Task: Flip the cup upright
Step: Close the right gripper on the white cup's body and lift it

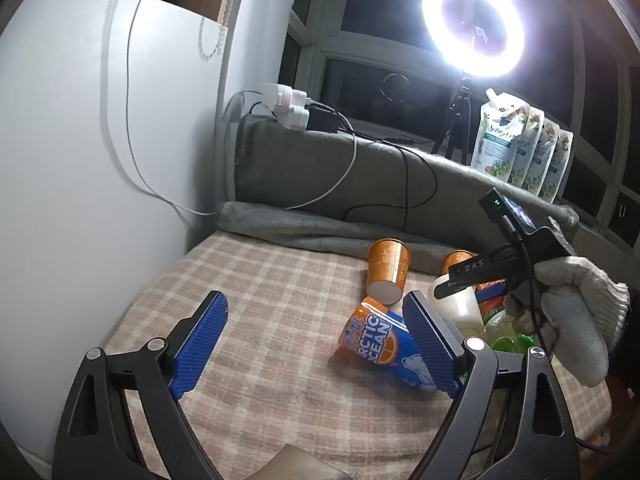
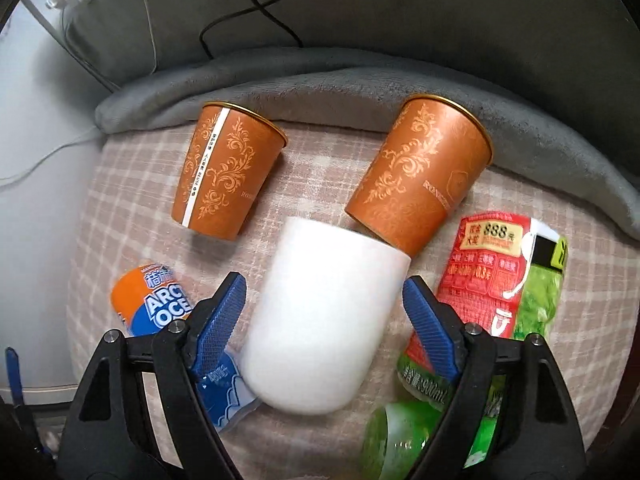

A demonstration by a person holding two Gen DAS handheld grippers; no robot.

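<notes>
A white cup point(image 2: 324, 316) lies on its side on the checked cloth point(image 2: 128, 184), its rounded base toward me. My right gripper point(image 2: 324, 316) is open with its blue pads on either side of the cup, apart from it. Two orange paper cups lie on their sides beyond: one at the left point(image 2: 224, 172), one at the right point(image 2: 420, 176) touching the white cup's far end. In the left wrist view my left gripper point(image 1: 316, 340) is open and empty above the cloth point(image 1: 256, 280); the white cup point(image 1: 460, 300) shows partly behind its right finger.
A blue-orange Arctic Ocean can point(image 2: 152, 300) lies left of the white cup, also in the left wrist view point(image 1: 384, 344). A green bottle with a red label point(image 2: 500, 288) lies at the right. A grey blanket point(image 2: 360, 80), cables, a power strip point(image 1: 288, 108) and a ring light point(image 1: 472, 24) stand behind.
</notes>
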